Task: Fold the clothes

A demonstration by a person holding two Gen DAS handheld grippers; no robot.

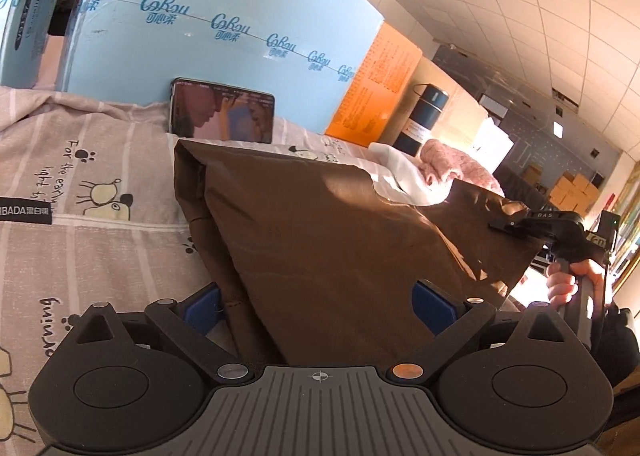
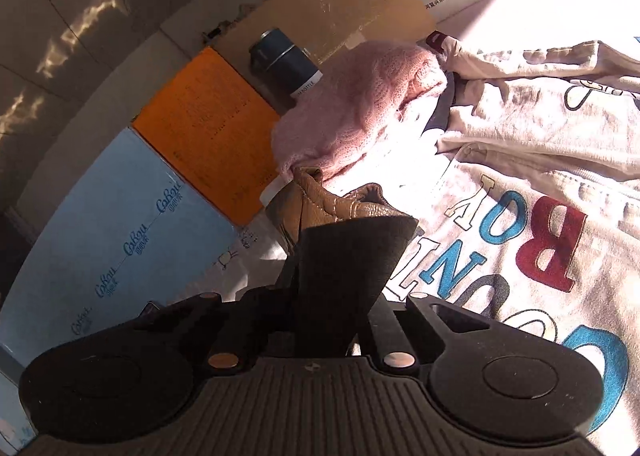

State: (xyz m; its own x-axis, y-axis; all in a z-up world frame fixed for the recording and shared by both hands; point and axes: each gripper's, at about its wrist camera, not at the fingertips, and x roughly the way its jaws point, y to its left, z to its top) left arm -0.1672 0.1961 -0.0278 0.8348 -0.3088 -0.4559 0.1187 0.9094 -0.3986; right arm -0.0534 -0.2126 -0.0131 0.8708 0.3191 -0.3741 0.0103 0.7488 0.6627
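Pinching brown garment, right gripper closed.

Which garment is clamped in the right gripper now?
The dark brown garment, pinched at its corner by the right gripper. The pink knit and the lettered beige sweatshirt lie loose on the bed.

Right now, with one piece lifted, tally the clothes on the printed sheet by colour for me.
Brown: 1, the brown garment, lifted
Pink: 1, the pink knit, bunched up
Cream: 1, the lettered sweatshirt, spread out
Total: 3
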